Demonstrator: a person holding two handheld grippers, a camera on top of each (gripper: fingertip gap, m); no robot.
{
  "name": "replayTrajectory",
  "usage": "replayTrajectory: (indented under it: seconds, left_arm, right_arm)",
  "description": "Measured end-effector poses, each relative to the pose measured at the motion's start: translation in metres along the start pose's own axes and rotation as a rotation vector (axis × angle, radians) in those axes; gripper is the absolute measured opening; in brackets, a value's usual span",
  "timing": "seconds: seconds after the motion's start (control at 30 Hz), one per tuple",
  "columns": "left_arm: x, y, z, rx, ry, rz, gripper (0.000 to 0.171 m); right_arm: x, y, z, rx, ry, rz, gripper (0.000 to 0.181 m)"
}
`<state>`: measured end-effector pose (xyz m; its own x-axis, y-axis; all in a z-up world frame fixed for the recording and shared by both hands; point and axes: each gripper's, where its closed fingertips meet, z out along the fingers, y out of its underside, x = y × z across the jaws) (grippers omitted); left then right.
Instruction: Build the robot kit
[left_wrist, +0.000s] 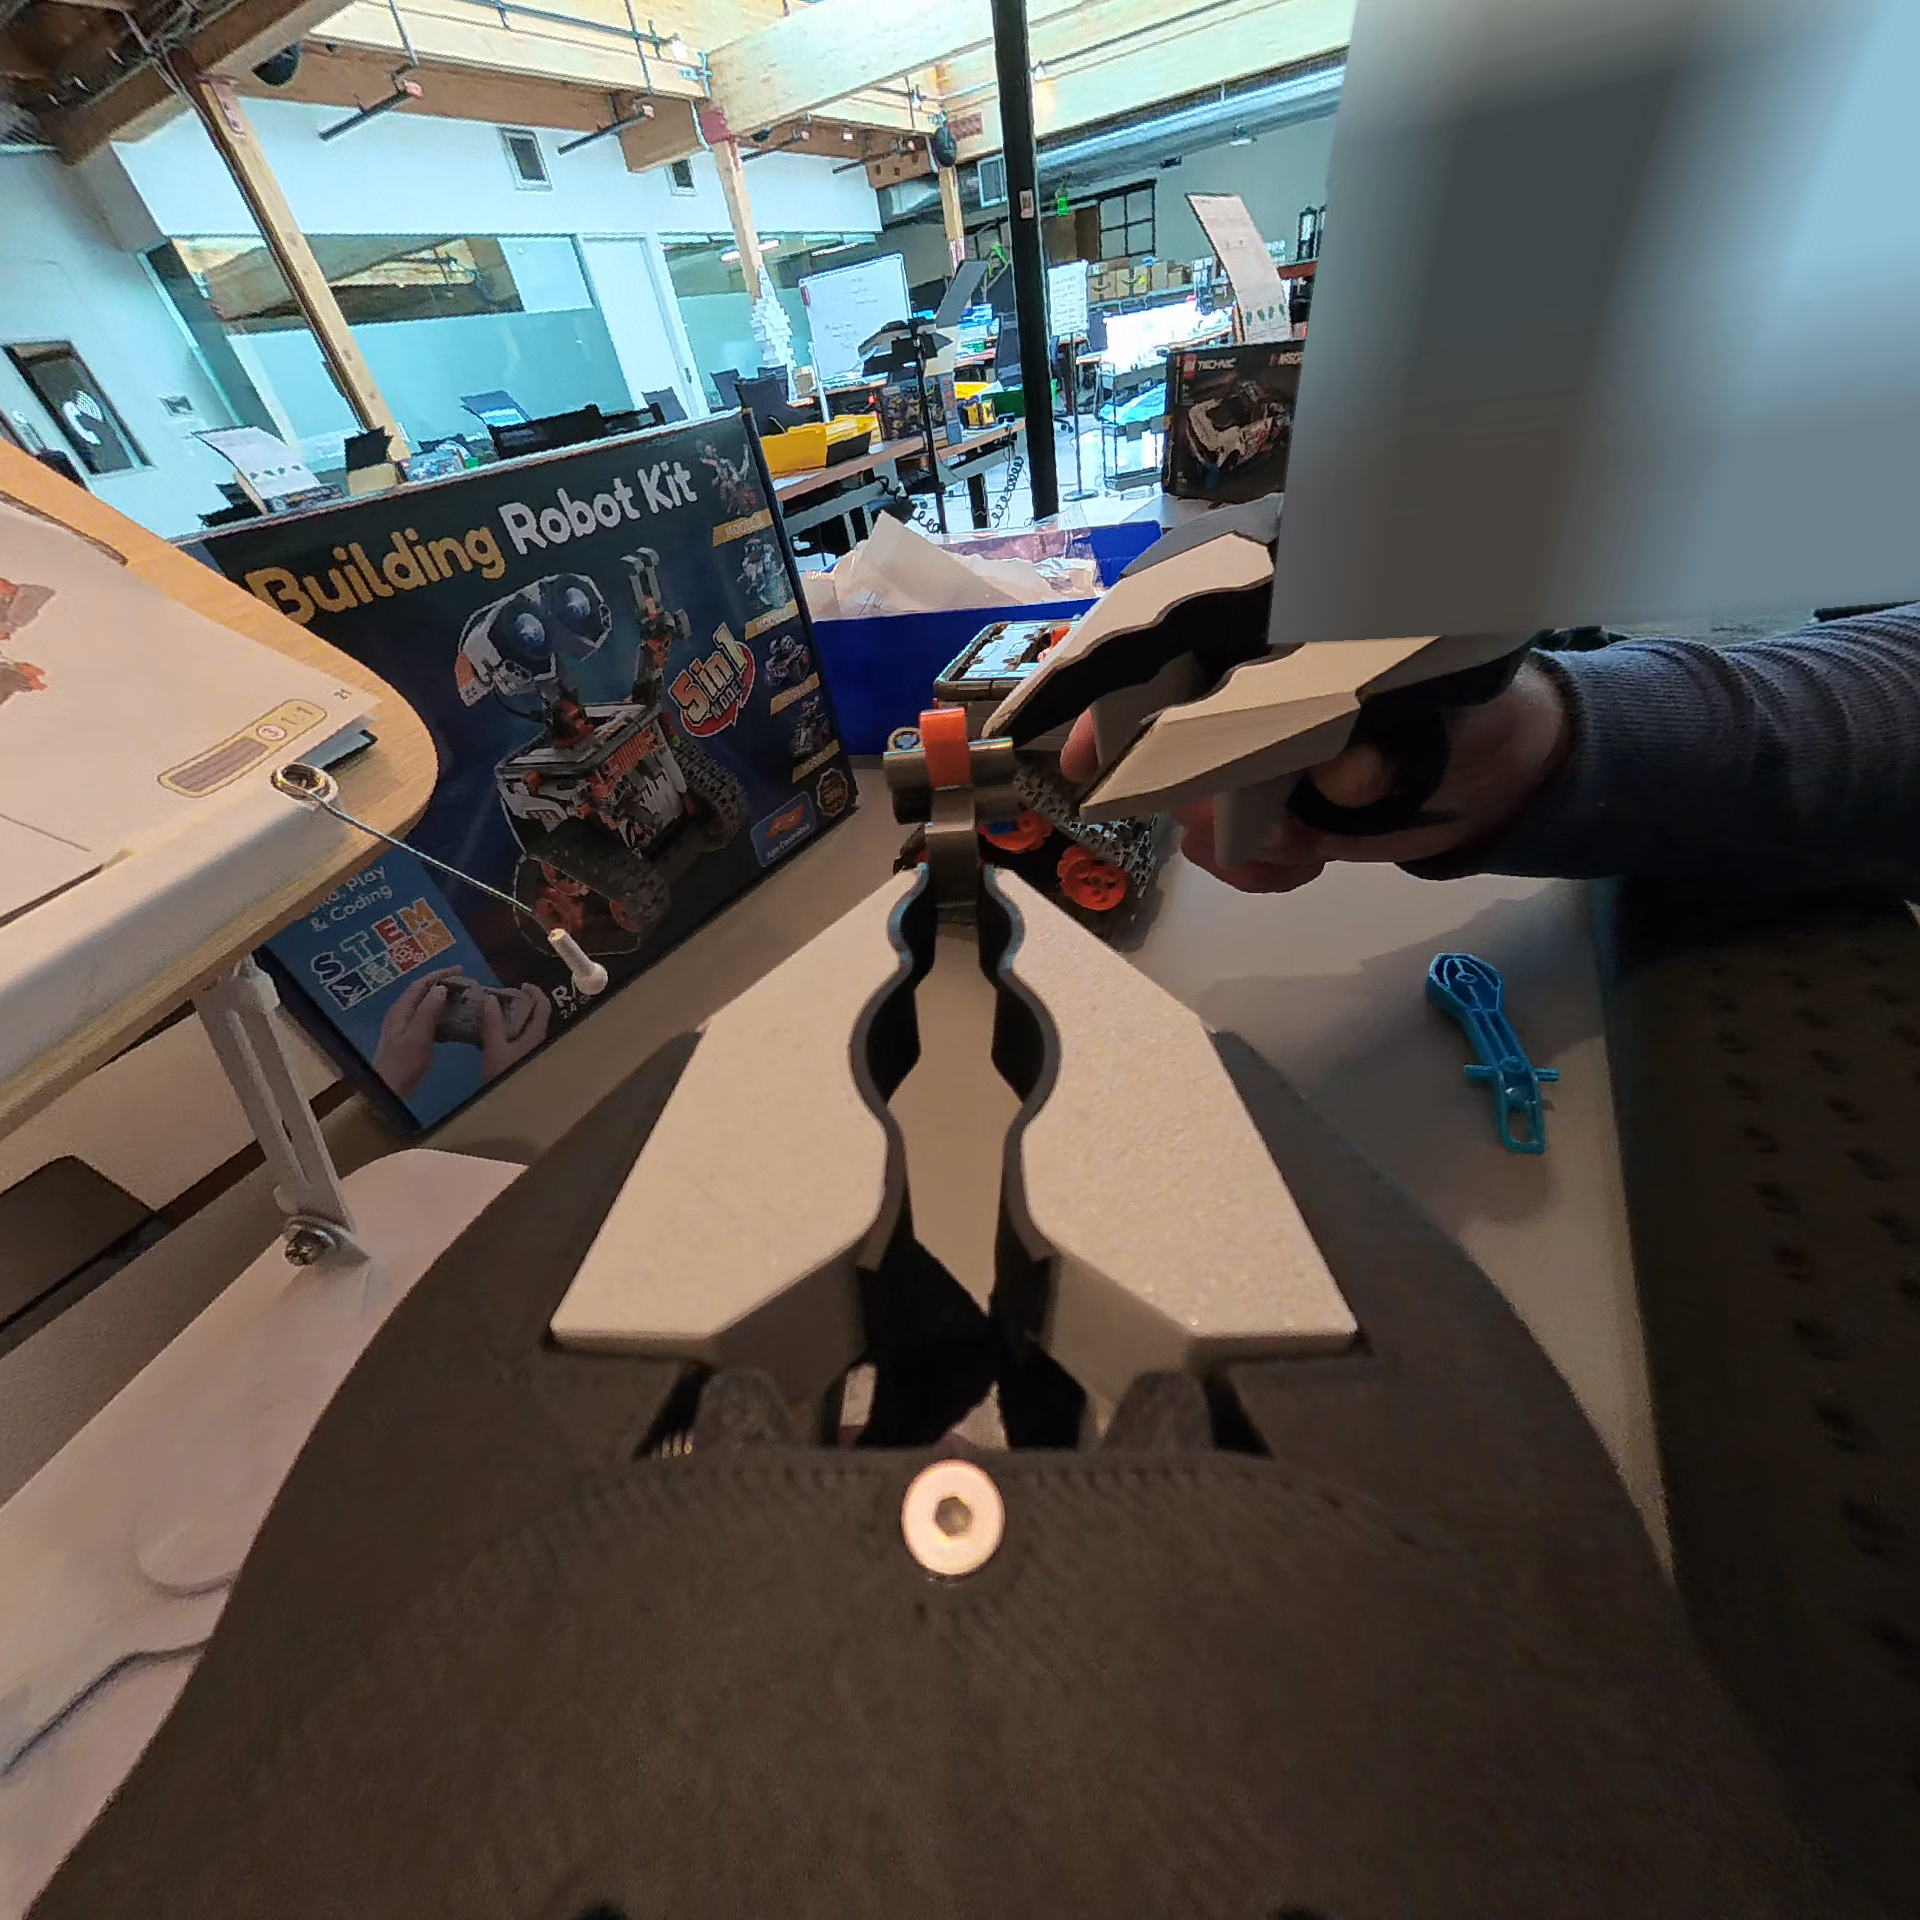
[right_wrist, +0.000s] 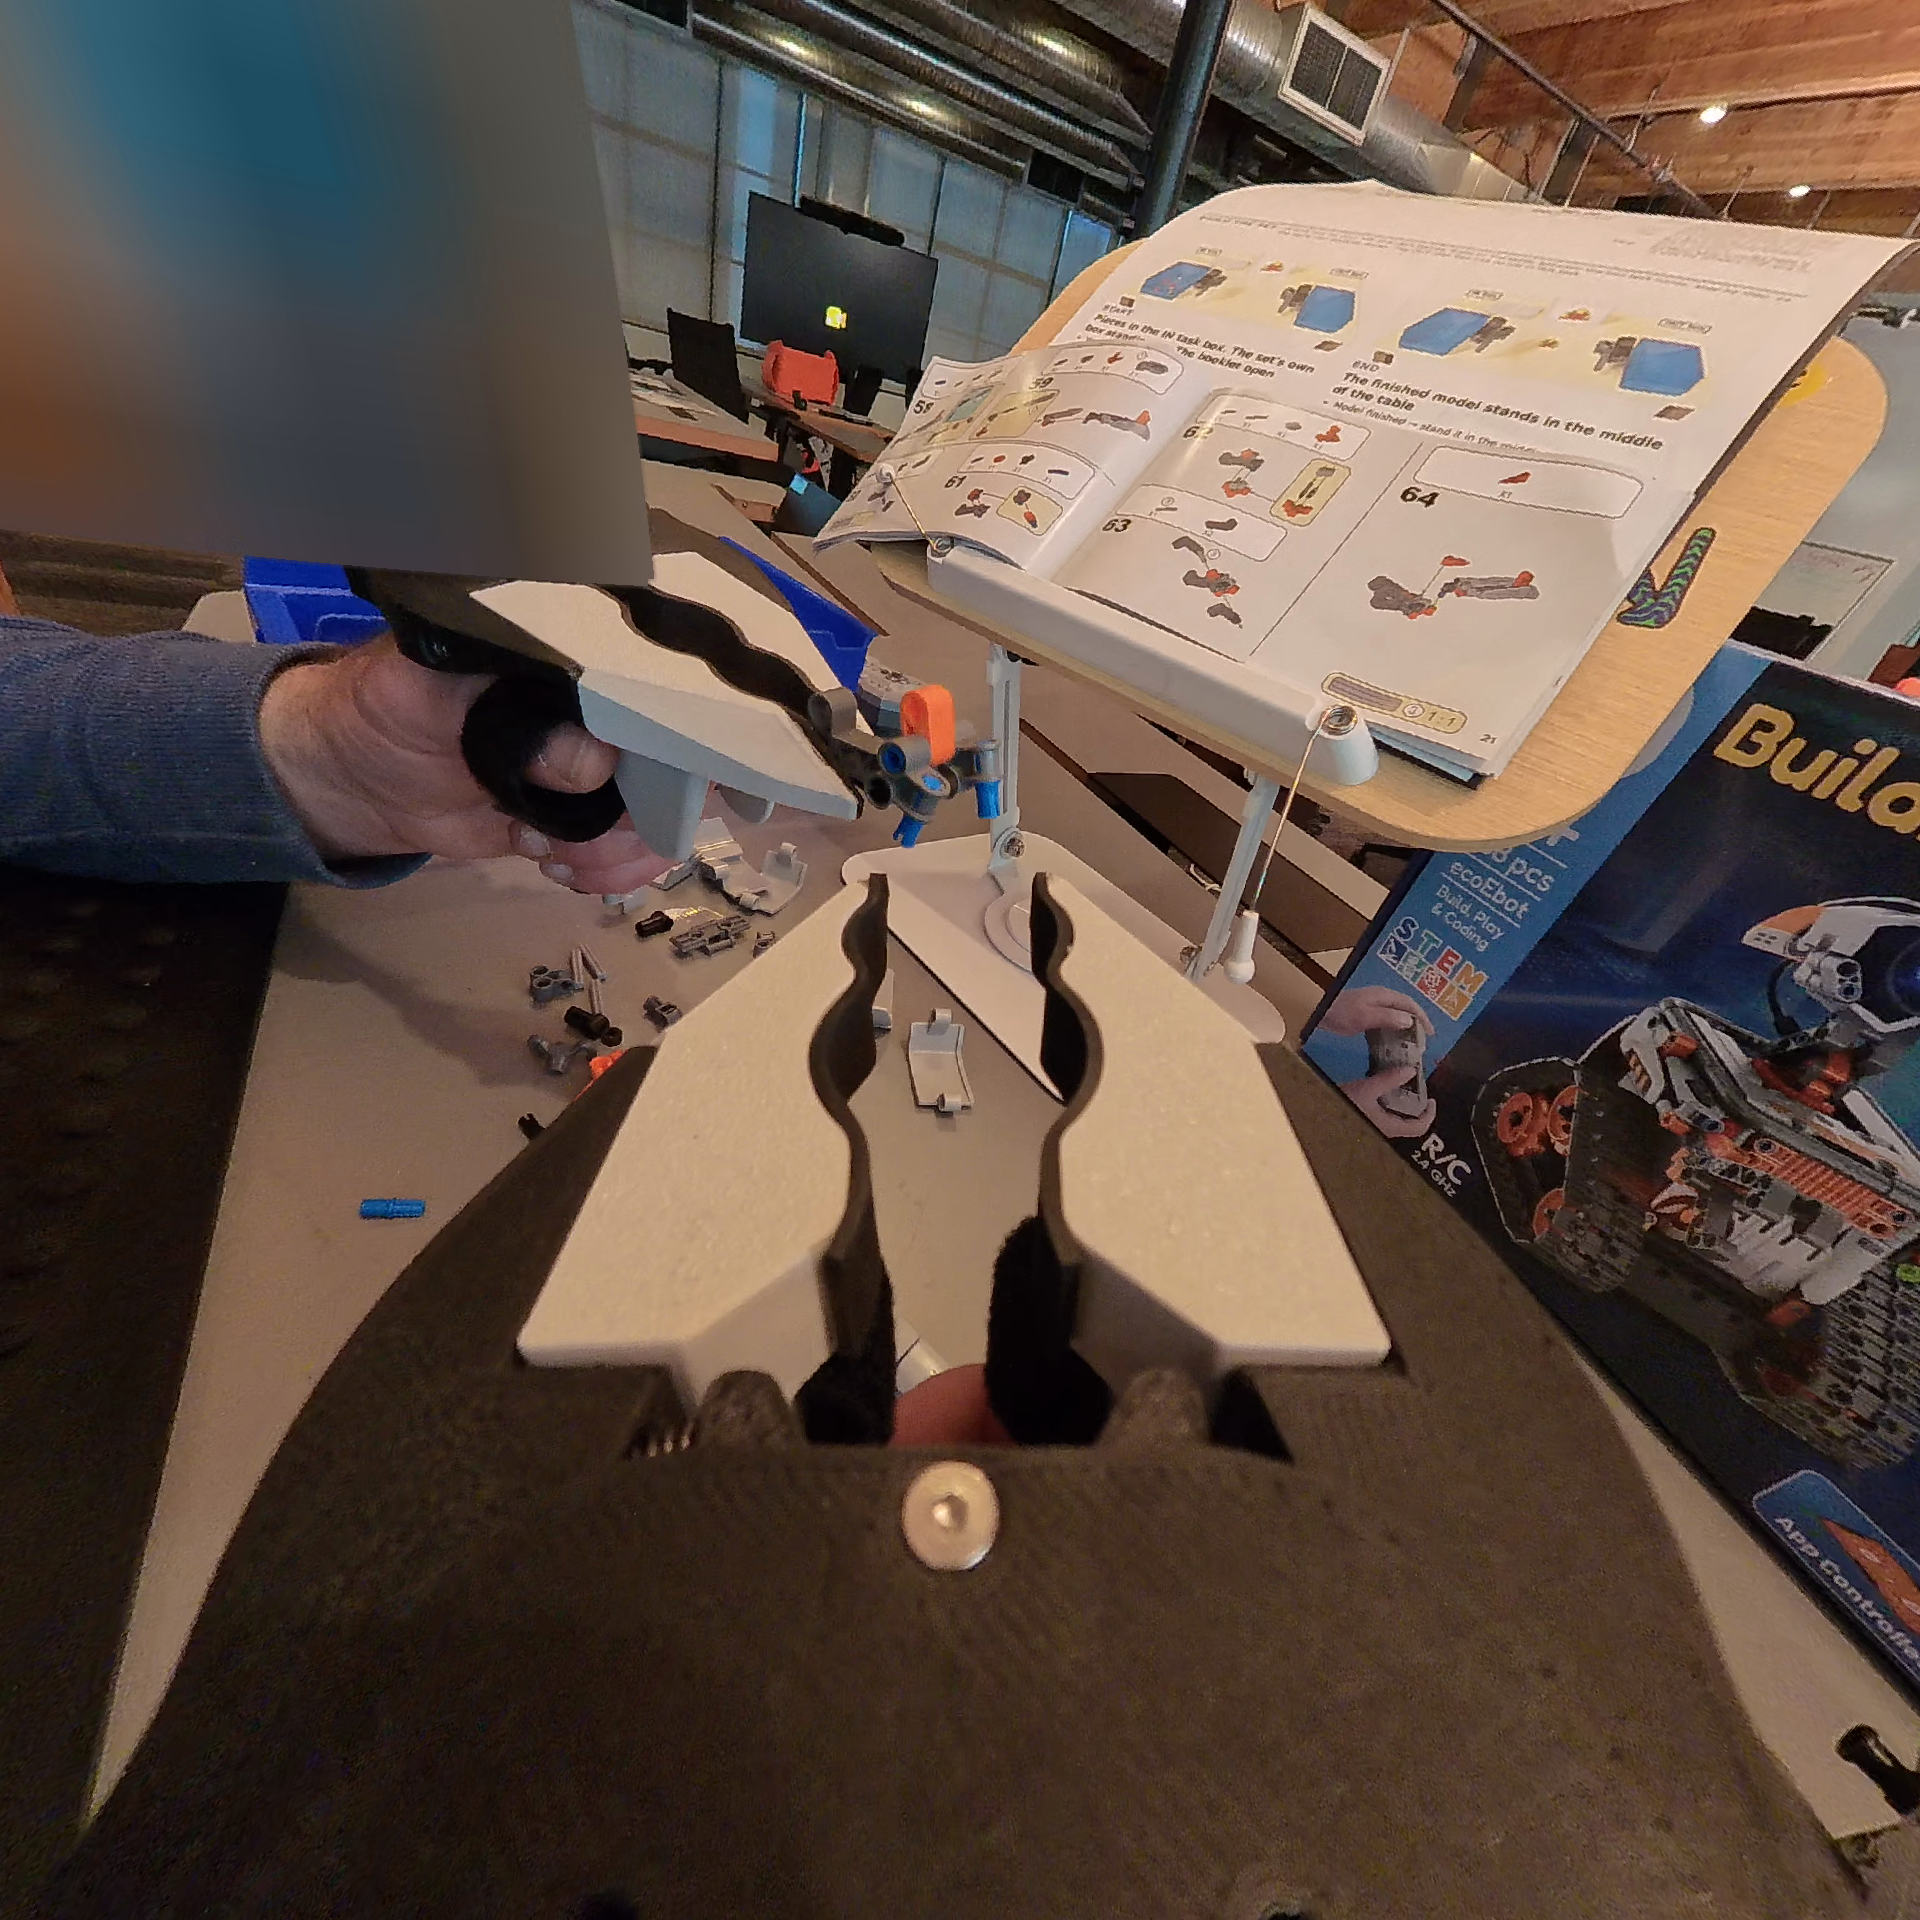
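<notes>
Gripping the small grey-and-orange assembly at frame centre in our left gripper, jaws closed on its upright stem, we hold the right gripper empty with jaws parted, just beside it.

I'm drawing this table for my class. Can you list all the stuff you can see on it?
small brick assembly: one, grey with an orange piece and blue pins, held up in the air by the left gripper
tracked model: one, grey with orange wheels, on the table behind the assembly
loose parts: many, grey and black, scattered on the table
blue pin: one, lying alone near the table edge
blue tool: one, flat on the table
kit box: one, dark blue, standing upright
book stand: one, wooden with white legs
instruction booklet: one, open on the stand
blue bin: one, behind the model
left gripper: shut on the assembly
right gripper: open, empty
</notes>
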<state>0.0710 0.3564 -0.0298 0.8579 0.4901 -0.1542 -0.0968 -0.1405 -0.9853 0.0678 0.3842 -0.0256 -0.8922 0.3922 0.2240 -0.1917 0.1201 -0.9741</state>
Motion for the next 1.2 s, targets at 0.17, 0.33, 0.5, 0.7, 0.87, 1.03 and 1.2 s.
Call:
replayTrajectory:
  seconds: [0.17, 0.33, 0.5, 0.7, 0.87, 1.03, 1.2]
  left_arm:
    - [-0.001, 0.000, 0.000, 0.002, -0.008, 0.009, 0.005]
    - [-0.002, 0.000, 0.001, 0.002, -0.032, 0.034, 0.005]
    - [0.000, 0.006, 0.004, -0.057, -0.114, 0.240, 0.005]
    - [0.007, 0.007, 0.007, -0.122, -0.202, 0.500, 0.005]
    - [0.004, 0.006, 0.006, -0.153, -0.275, 0.609, 0.005]
    - [0.009, 0.003, 0.007, -0.170, -0.328, 0.741, 0.005]
    - [0.011, 0.001, 0.006, -0.190, -0.377, 0.850, 0.004]
  right_arm:
    - [0.000, 0.000, 0.000, 0.000, -0.001, 0.001, 0.025]
    - [0.000, 0.000, 0.000, 0.001, 0.000, 0.001, 0.025]
    - [-0.001, 0.000, 0.002, 0.000, 0.001, 0.001, 0.025]
    - [-0.004, -0.001, 0.002, 0.005, -0.009, -0.004, 0.021]
    - [-0.006, -0.001, 0.003, 0.002, -0.013, 0.005, 0.020]
    - [-0.011, 0.000, 0.005, 0.002, -0.025, 0.009, 0.015]
    - [-0.012, 0.000, 0.006, 0.003, -0.025, -0.004, 0.014]
